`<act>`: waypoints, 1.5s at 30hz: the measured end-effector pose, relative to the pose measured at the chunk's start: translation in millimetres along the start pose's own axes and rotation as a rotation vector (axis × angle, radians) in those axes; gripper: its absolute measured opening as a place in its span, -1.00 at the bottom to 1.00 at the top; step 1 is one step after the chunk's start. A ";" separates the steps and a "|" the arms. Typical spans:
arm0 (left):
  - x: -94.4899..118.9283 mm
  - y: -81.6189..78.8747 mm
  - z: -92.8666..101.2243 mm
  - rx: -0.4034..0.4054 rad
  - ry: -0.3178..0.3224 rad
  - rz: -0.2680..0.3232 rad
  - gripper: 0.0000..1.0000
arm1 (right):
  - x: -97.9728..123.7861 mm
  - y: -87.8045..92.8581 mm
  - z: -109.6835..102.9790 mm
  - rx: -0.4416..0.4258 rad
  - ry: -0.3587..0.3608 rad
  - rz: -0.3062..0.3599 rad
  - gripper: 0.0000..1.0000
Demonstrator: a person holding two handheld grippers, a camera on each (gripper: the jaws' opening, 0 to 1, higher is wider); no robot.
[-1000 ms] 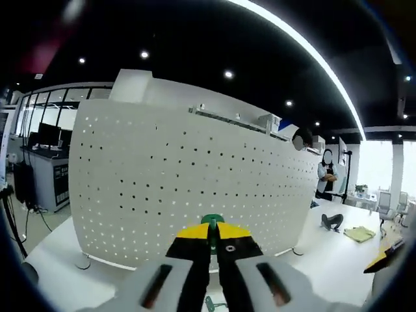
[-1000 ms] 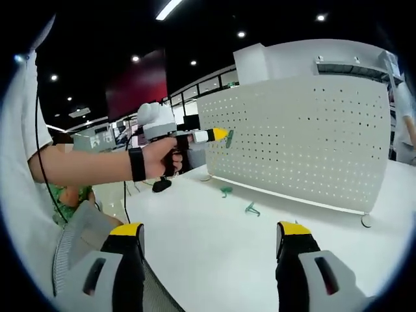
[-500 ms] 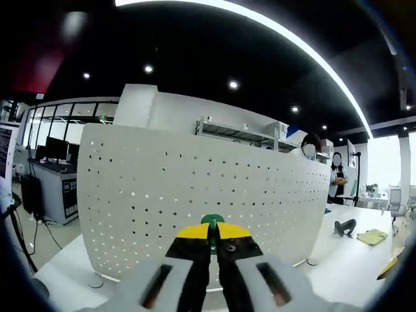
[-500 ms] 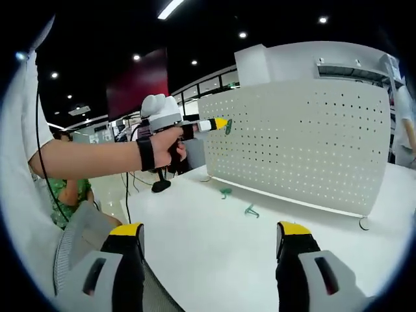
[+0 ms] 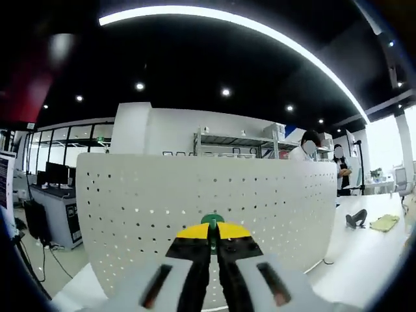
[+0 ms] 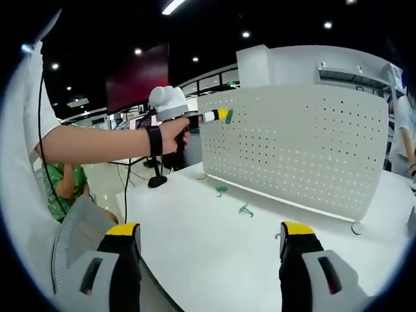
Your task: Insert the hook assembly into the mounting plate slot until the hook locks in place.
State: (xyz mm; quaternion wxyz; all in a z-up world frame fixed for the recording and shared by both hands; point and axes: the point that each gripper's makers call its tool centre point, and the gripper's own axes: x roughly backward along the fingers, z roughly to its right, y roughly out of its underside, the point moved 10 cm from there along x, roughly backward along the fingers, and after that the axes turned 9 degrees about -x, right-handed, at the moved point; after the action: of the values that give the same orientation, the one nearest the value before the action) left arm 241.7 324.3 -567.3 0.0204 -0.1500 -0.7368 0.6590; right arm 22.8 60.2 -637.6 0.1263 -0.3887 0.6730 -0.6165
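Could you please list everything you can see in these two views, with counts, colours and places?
Perforated white metal pegboard panel: one, white, standing upright on the table.
White table: one, white, under the panel.
Small green plastic hook held at the jaw tips: one, green, clamped by the left gripper, close to the panel's upper left corner.
Loose green plastic hooks: two, green, lying on the table before the panel.
Bystanders: at least two, beyond the panel's right side.
Left gripper: yellow-tipped black jaws, shut on the hook.
Right gripper: jaws apart, holding nothing, above the table.

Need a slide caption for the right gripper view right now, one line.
Left gripper carries a green hook up to the white pegboard; two more hooks lie on the table.
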 end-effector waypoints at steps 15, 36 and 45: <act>-23.2 -9.5 -20.2 -0.005 -0.038 -0.009 -0.96 | 1.8 5.2 1.7 -0.024 0.009 -0.007 0.79; -58.0 -17.7 -28.0 -0.084 -0.114 -0.017 -0.96 | 6.1 8.0 6.2 -0.044 0.022 -0.011 0.77; -68.6 -22.6 -29.0 -0.080 -0.127 0.004 -0.95 | 4.1 7.9 7.4 -0.040 0.020 -0.019 0.76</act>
State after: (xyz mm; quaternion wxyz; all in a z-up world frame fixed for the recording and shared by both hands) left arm 309.3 333.3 -529.9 -0.0336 -0.1101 -0.7621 0.6372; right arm 22.0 51.5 -645.2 0.1060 -0.3913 0.6826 -0.6081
